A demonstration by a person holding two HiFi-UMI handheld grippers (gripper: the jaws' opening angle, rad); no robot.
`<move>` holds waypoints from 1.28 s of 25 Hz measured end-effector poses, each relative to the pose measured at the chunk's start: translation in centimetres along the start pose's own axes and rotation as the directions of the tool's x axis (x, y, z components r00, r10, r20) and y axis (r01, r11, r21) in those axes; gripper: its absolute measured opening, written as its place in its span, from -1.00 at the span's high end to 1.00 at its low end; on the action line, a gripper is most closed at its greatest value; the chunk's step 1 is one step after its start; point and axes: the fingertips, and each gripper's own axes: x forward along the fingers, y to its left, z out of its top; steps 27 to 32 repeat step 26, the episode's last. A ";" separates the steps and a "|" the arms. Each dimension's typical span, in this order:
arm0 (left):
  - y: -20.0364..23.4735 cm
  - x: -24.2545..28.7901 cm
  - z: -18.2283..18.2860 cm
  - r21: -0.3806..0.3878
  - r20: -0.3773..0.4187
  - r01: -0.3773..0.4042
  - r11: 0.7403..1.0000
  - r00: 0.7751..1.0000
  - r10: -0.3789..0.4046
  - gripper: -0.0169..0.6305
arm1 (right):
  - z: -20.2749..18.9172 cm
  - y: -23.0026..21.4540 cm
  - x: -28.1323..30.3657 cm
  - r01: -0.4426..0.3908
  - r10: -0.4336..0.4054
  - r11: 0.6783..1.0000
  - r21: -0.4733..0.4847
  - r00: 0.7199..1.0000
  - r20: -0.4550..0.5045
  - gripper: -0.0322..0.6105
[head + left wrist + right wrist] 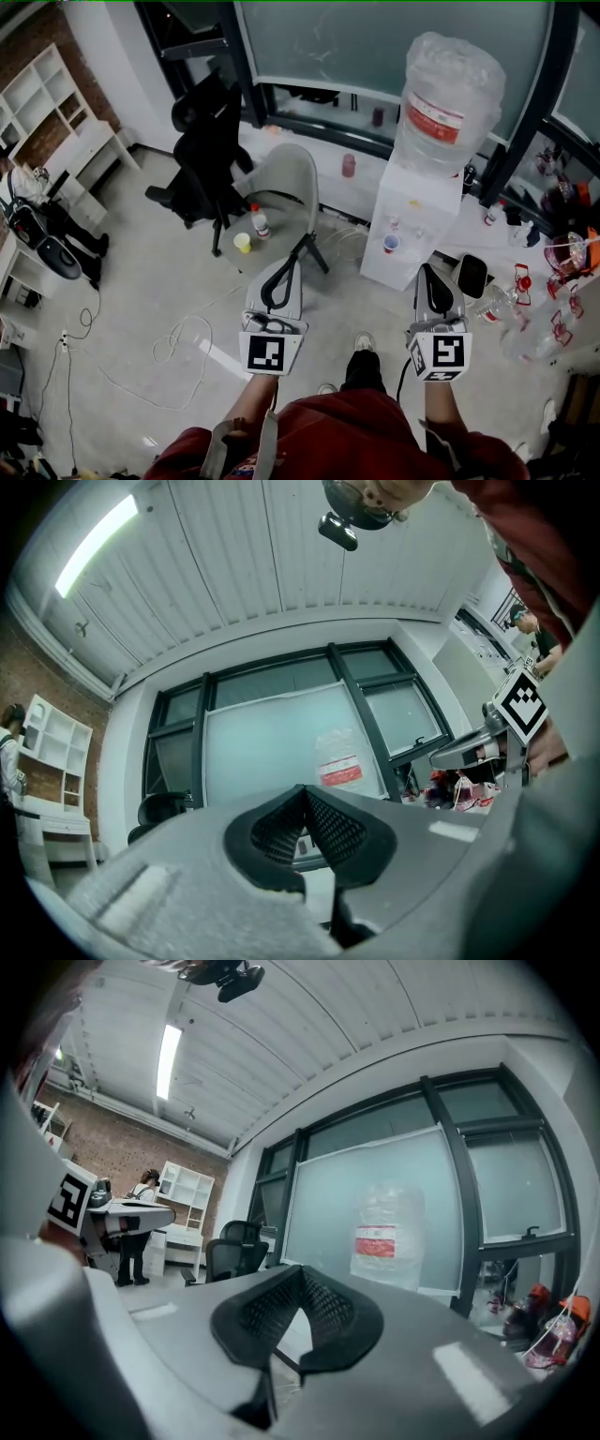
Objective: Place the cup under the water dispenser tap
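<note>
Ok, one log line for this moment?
left gripper: shut, empty | right gripper: shut, empty | yellow cup: on table, untouched | dispenser: right of table

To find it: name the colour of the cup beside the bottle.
The cup is yellow; head view.

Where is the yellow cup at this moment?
In the head view, the yellow cup stands on the grey chair, beside a small bottle, left of the water dispenser.

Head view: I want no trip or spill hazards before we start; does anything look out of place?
A yellow cup and a bottle stand on the seat of the grey chair, an odd perch. A loose white cable loops across the floor. No spill shows.
</note>
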 end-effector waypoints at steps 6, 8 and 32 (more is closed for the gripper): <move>0.2 0.2 -0.1 -0.008 0.007 0.004 1.000 1.000 -0.004 0.96 | 0.4 0.0 0.9 0.007 -0.007 1.000 0.008 1.000 0.006 0.90; 0.5 -0.1 -0.1 -0.012 0.010 -0.009 1.000 1.000 0.009 0.96 | 0.4 0.3 1.1 0.000 0.000 1.000 0.001 1.000 0.009 0.90; 1.4 -1.0 -1.3 -0.017 0.007 -0.058 0.998 0.998 0.058 0.96 | -1.1 2.0 1.6 -0.038 0.038 0.999 -0.006 0.999 0.011 0.90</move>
